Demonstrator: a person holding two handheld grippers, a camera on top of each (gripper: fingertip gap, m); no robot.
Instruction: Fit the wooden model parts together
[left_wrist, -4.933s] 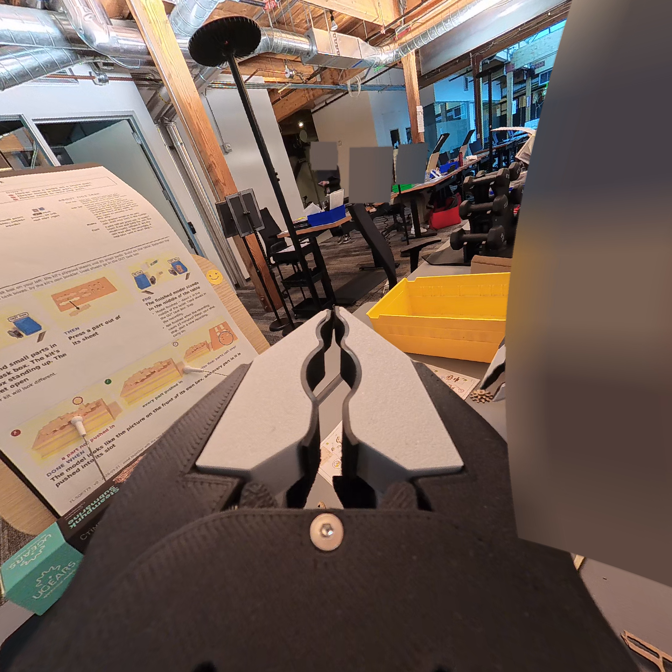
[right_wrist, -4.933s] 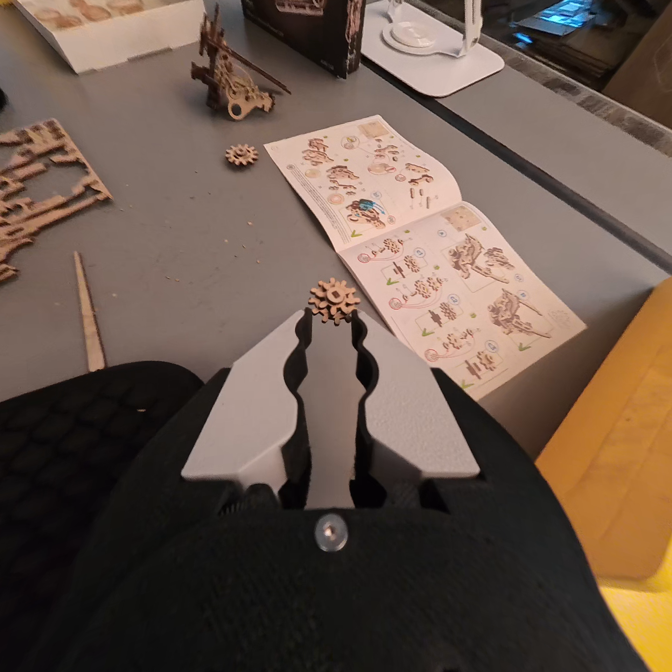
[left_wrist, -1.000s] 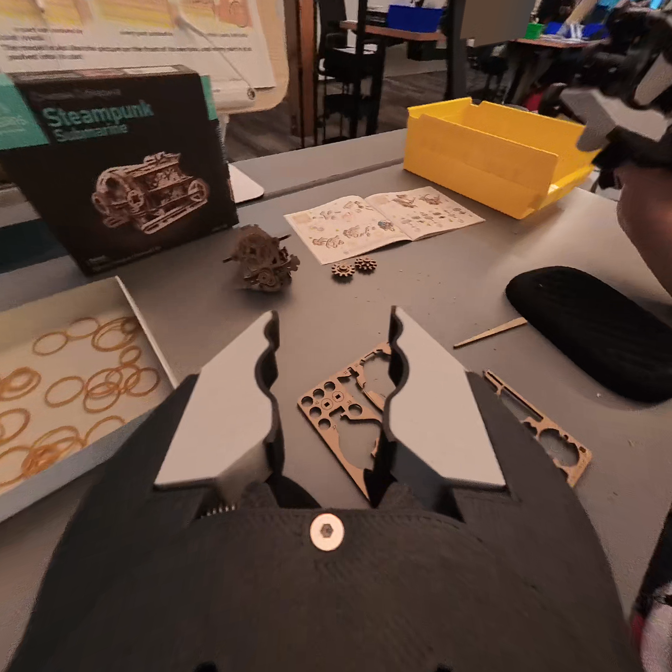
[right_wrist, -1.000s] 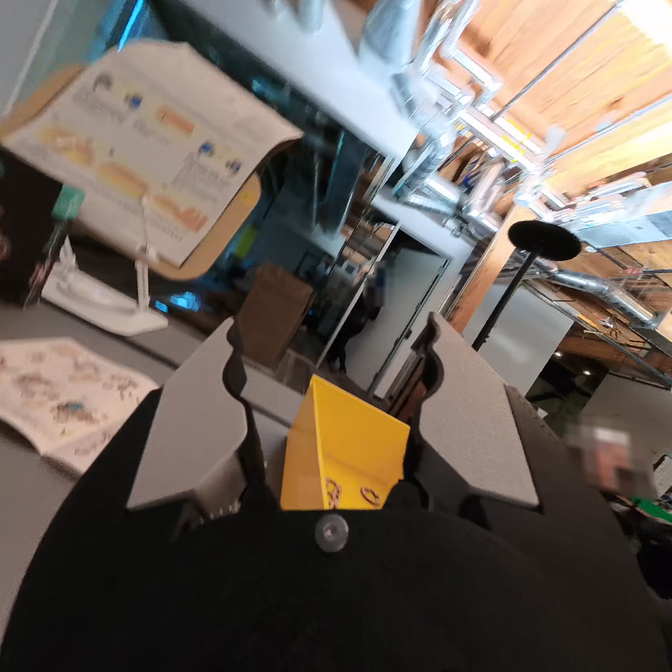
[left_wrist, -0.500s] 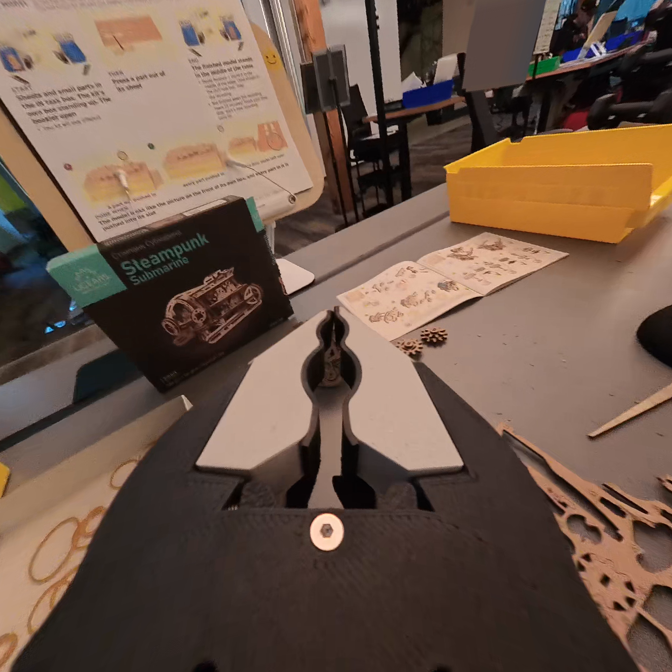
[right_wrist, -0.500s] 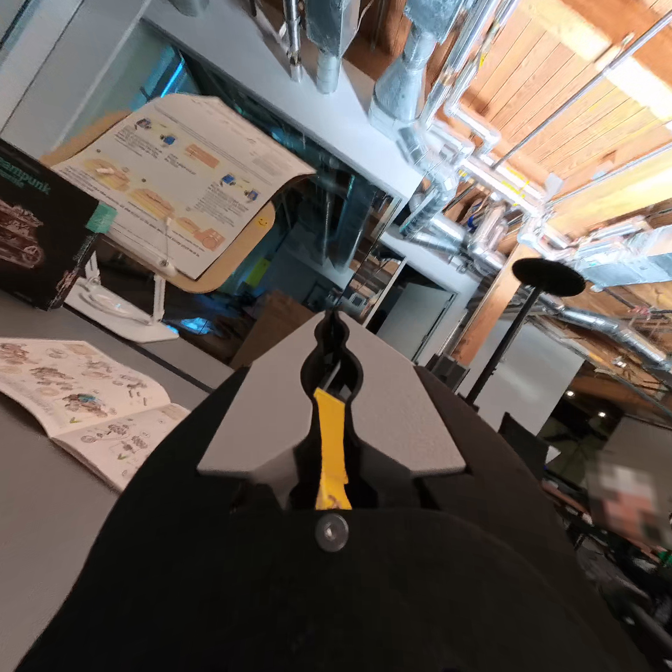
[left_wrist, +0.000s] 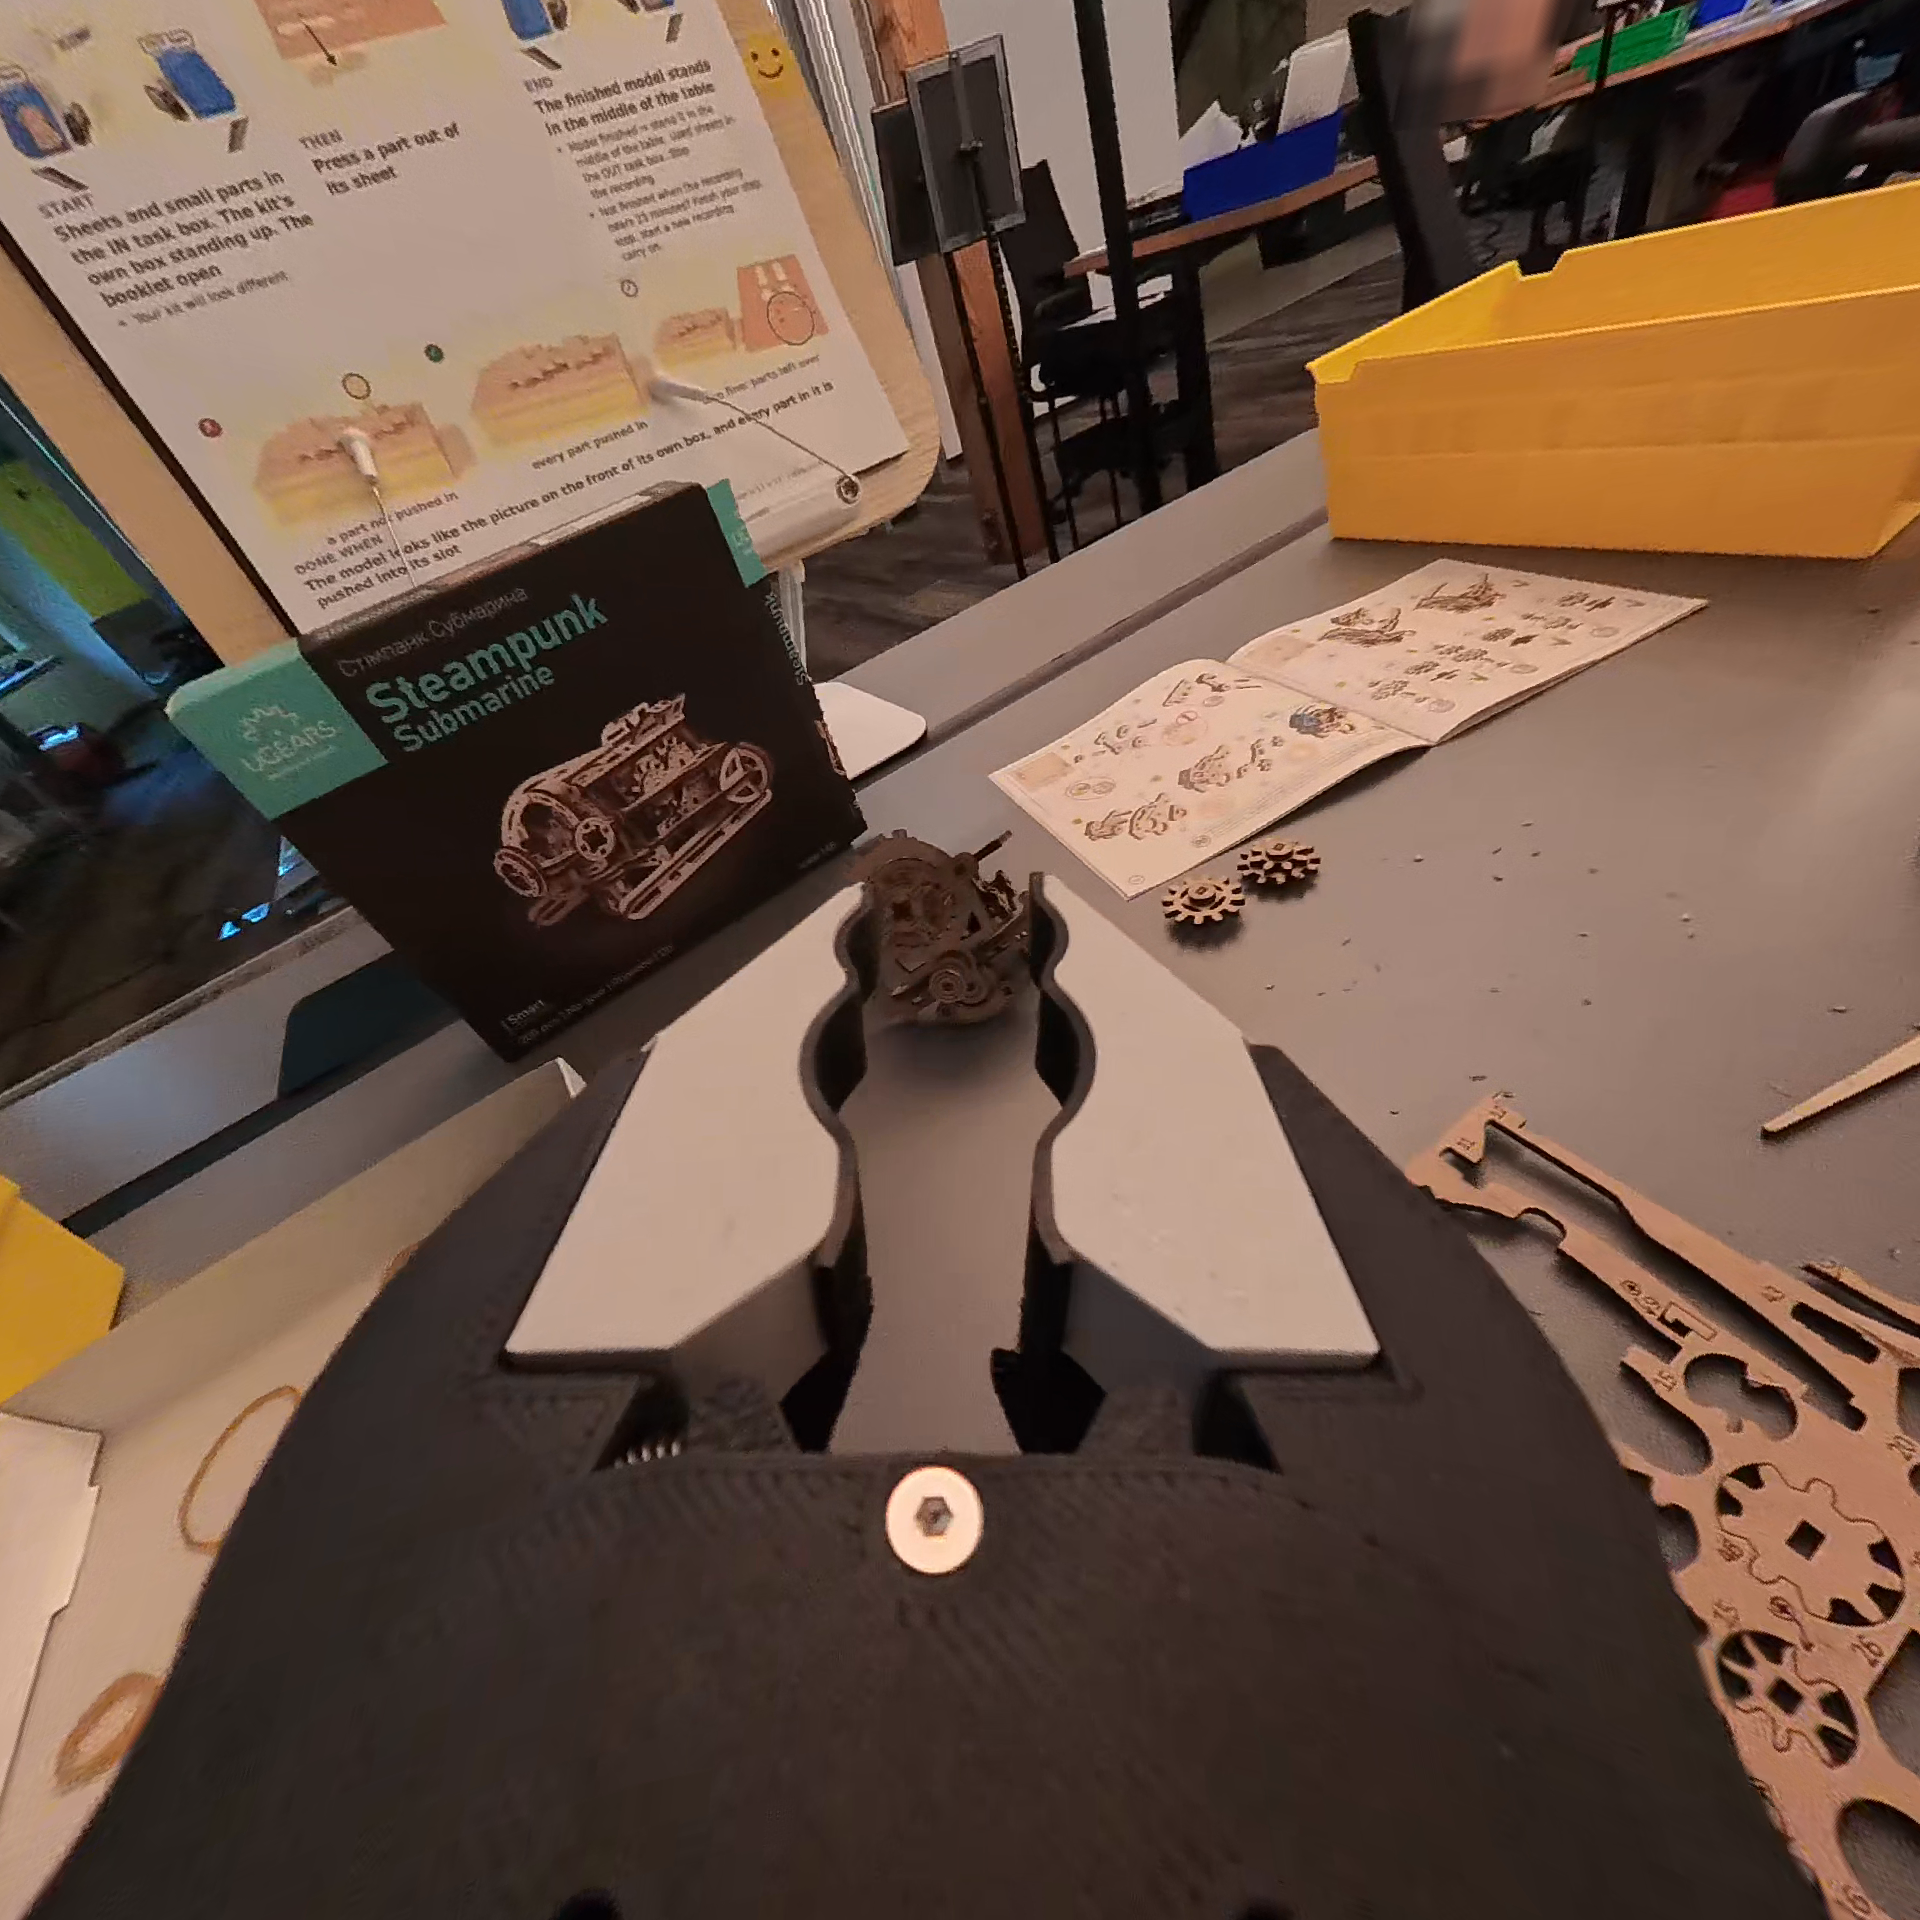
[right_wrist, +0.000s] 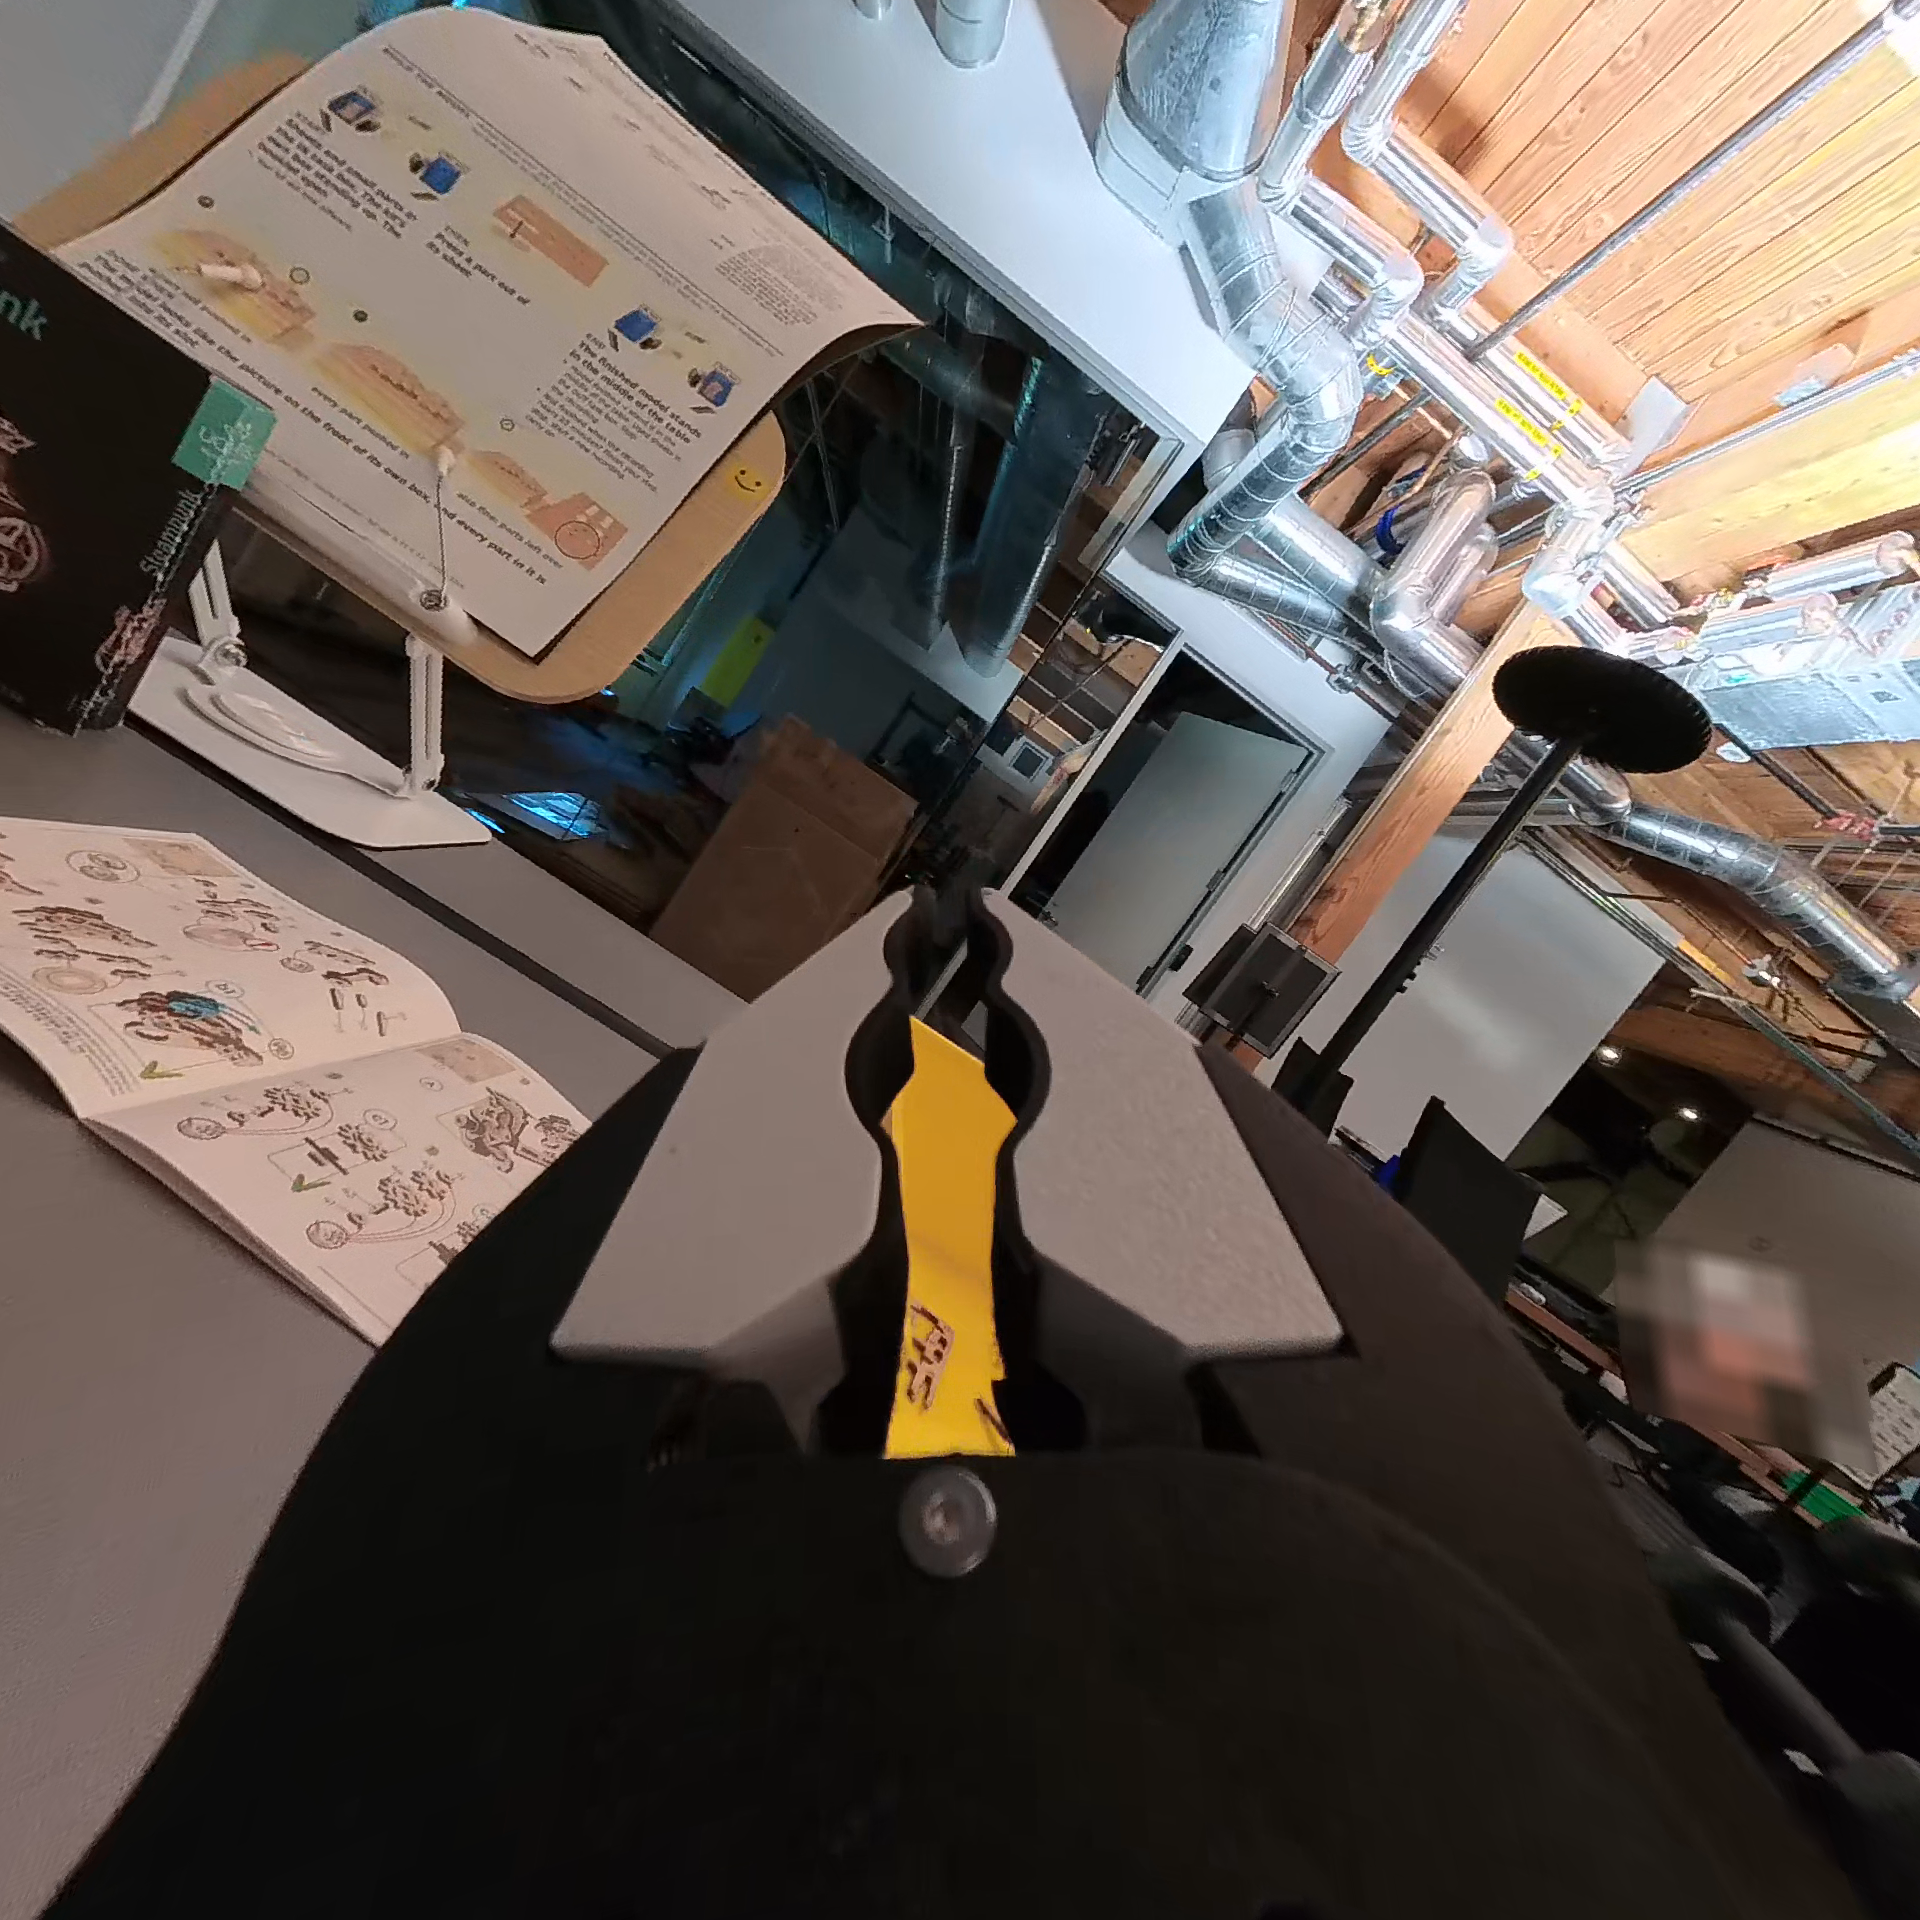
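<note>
Wooden model (left_wrist: 940, 940) sits on the table (left_wrist: 1558, 956) between the parted tips of the left tongs (left_wrist: 943, 909), 2 gears (left_wrist: 1236, 881) nearby; right tongs (right_wrist: 948, 902) are closed, empty, raised.

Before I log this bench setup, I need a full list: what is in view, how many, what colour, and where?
Wooden model: one, dark brown, between the left fingertips, on the table.
Loose gears: two, brown, right of the model, near the booklet.
Booklet: one, white, open, on the grey table.
Kit box: one, black and teal, upright behind the model.
Yellow bin: one, far right.
Part sheet: at least one, tan, near right.
Wooden stick: one, tan, right edge.
Rubber bands: several, tan, in the white tray at left.
Instruction poster: one, on a stand.
Left gripper: part open around the model.
Right gripper: shut, raised, empty.
</note>
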